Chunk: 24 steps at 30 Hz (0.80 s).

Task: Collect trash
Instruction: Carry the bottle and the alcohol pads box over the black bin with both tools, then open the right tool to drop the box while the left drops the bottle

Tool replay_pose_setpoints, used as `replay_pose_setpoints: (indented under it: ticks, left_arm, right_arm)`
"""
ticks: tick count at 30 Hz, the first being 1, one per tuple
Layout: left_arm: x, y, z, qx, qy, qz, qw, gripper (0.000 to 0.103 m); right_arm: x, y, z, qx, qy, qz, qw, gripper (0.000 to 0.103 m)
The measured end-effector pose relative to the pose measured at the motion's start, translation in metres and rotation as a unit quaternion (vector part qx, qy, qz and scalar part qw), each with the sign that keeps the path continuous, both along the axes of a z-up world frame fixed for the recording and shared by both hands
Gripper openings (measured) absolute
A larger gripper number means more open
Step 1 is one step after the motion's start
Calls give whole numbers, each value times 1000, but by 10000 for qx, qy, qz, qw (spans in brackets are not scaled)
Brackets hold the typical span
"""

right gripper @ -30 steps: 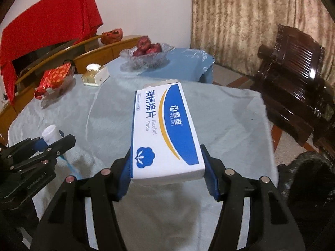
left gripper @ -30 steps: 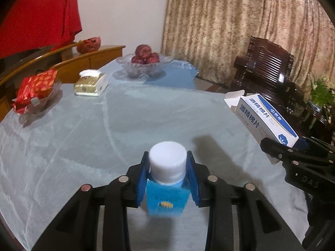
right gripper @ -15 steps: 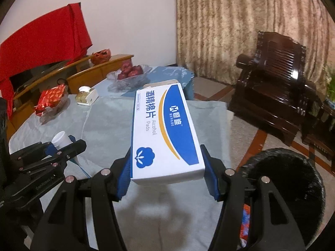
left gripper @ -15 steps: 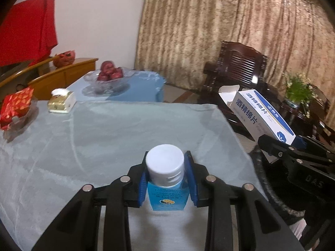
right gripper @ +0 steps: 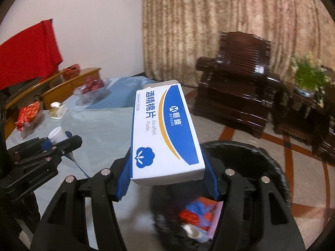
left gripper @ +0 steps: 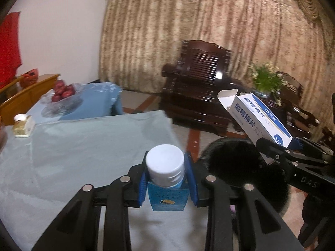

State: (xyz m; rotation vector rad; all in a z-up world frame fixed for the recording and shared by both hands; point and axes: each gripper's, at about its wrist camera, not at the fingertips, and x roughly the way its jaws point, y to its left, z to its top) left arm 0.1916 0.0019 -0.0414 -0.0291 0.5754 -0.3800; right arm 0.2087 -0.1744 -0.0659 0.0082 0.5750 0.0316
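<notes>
My left gripper is shut on a small bottle with a white cap and blue label, held above the table's right edge. My right gripper is shut on a white and blue alcohol pads box, held over the black trash bin. The bin holds red, blue and white litter. In the left wrist view the box and right gripper are to the right, over the bin. In the right wrist view the left gripper and bottle are at the left.
A table with a pale green cloth carries a small gold box and a red packet. A glass bowl of red fruit stands on a blue-covered table. Dark wooden armchairs and a potted plant stand beyond the bin.
Both grippers have swung right, away from the table middle toward the bin. The box is now over the bin's opening. Both grips are unchanged.
</notes>
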Motion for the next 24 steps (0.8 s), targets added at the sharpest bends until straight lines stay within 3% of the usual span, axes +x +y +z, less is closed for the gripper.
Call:
replay_pose_setpoints:
  ticks: [13, 24]
  left_arm:
    - [13, -120, -1, -126, -85, -1014, 9947, 32]
    - [30, -188, -19, -162, -26, -1419, 9897, 32]
  right_arm:
    - [-22, -96, -16, -24, 115, -974, 9952, 57]
    - [-25, -142, -40, -33, 325, -1360, 9902, 57]
